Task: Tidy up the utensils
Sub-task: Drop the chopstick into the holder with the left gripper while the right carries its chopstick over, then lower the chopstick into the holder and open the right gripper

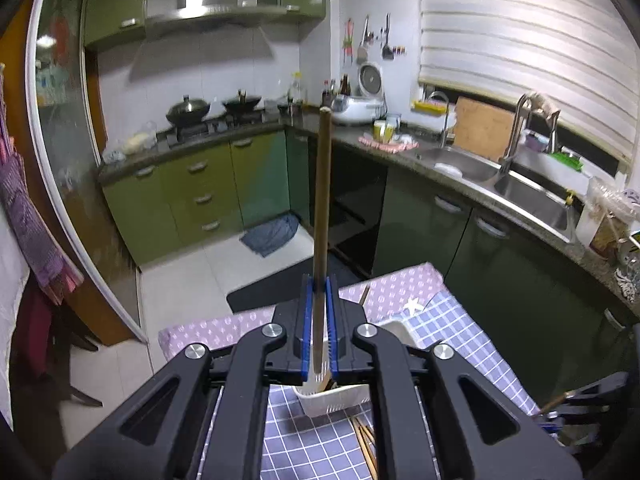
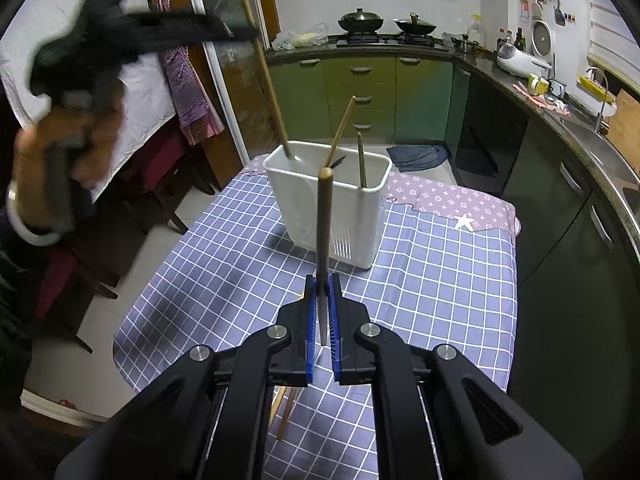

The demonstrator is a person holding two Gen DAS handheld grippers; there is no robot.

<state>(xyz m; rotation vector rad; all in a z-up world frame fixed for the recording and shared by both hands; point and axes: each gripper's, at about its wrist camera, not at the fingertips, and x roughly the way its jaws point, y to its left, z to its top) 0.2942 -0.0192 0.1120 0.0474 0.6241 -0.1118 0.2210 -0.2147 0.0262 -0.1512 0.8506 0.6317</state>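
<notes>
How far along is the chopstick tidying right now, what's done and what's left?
Partly done. Two chopsticks already stand in the white holder on the table. In hand: the left gripper is shut on a chopstick whose tip is inside the holder, and the right gripper is shut on another chopstick short of it. Left: loose chopsticks on the checked cloth.

Person's hand (image 2: 52, 152) motion-blurred; chopsticks (image 1: 366, 440) on table partly hidden behind left gripper (image 1: 320, 280).
</notes>
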